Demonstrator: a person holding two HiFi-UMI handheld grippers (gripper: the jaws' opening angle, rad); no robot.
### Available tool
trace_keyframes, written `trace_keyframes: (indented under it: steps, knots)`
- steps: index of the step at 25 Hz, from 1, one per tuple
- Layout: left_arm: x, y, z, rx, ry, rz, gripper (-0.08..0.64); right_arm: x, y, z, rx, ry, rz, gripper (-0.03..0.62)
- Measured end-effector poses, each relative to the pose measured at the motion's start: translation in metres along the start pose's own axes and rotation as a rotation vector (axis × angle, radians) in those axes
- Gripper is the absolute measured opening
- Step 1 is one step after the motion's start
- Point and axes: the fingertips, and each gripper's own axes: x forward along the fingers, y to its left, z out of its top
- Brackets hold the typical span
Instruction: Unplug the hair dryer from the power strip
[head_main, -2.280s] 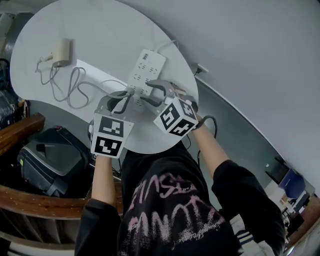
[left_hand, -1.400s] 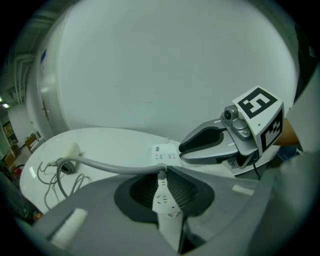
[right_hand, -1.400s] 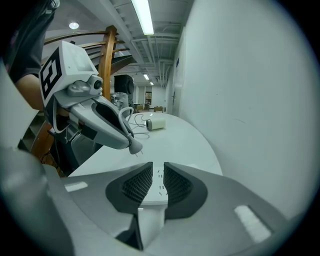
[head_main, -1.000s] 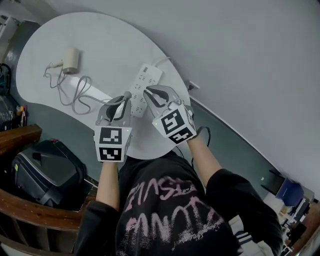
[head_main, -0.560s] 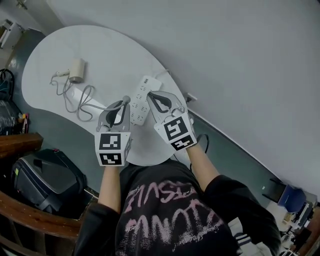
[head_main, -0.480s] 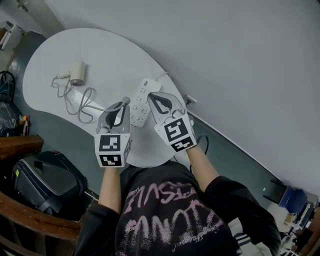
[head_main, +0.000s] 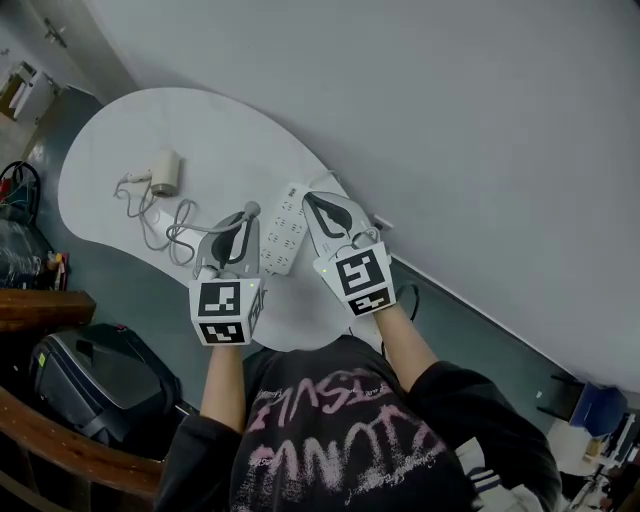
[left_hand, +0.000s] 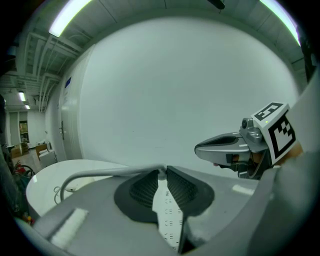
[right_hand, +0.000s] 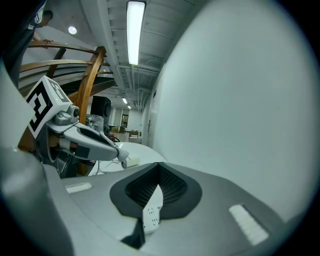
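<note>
A white power strip (head_main: 283, 230) lies on the white table (head_main: 225, 135), between my two grippers. My left gripper (head_main: 247, 213) is shut on the grey plug (head_main: 252, 209) of the hair dryer, held just left of the strip and off it. From the left gripper (left_hand: 161, 172) the grey cord (left_hand: 90, 175) runs away to the left. Across the table the cord (head_main: 180, 232) loops to the beige hair dryer (head_main: 164, 172). My right gripper (head_main: 310, 200) is shut and holds nothing, just right of the strip. The strip (right_hand: 152, 210) shows below its jaws.
A grey wall runs close behind the table's far edge. A black case (head_main: 85, 370) sits on the floor at the lower left, beside a wooden rail (head_main: 30, 305). The person's torso fills the bottom of the head view.
Both grippers were down on the strip; they have since come off it. The left one has drawn left with the plug and cord, and the right one has shifted to the strip's right.
</note>
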Motion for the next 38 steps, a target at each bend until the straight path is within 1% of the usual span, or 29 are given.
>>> trace_keyframes:
  steps: [6, 16, 21, 38]
  knots:
    - [-0.011, 0.005, 0.018, 0.011, -0.051, 0.022, 0.057, -0.005, 0.0, 0.014, 0.005, -0.031, -0.009, 0.009]
    - [-0.031, 0.019, 0.045, 0.027, -0.138, 0.067, 0.057, -0.019, -0.01, 0.034, 0.039, -0.093, -0.049, 0.008]
    - [-0.033, 0.018, 0.039, 0.023, -0.135, 0.071, 0.057, -0.022, -0.009, 0.035, 0.035, -0.103, -0.047, 0.008]
    - [-0.039, 0.013, 0.041, 0.036, -0.14, 0.076, 0.057, -0.027, -0.006, 0.035, 0.032, -0.115, -0.038, 0.008]
